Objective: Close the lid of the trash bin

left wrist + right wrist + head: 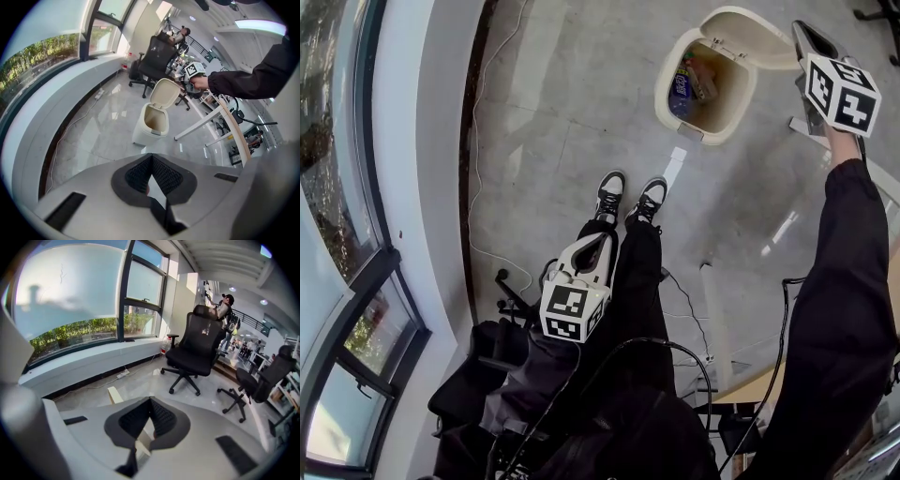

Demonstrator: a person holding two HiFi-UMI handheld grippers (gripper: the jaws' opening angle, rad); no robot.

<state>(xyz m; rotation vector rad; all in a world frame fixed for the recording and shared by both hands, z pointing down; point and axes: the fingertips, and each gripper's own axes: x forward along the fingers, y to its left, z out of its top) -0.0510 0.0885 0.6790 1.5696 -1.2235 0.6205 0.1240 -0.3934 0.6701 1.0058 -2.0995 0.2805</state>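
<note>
Standing open on grey floor [581,112]: cream plastic trash bin [712,129], hinged lid [759,42] up; right gripper [806,39] jaws pressed together on nothing, tips just beside lid's edge; left gripper [598,246] likewise closed, empty, well apart from bin.

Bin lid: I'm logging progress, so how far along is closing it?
Done: nothing; the lid stands open above the bin. In hand: the right gripper, jaws together, is up beside the lid; the left gripper hangs low, shut. Left: pushing the lid down.
</note>
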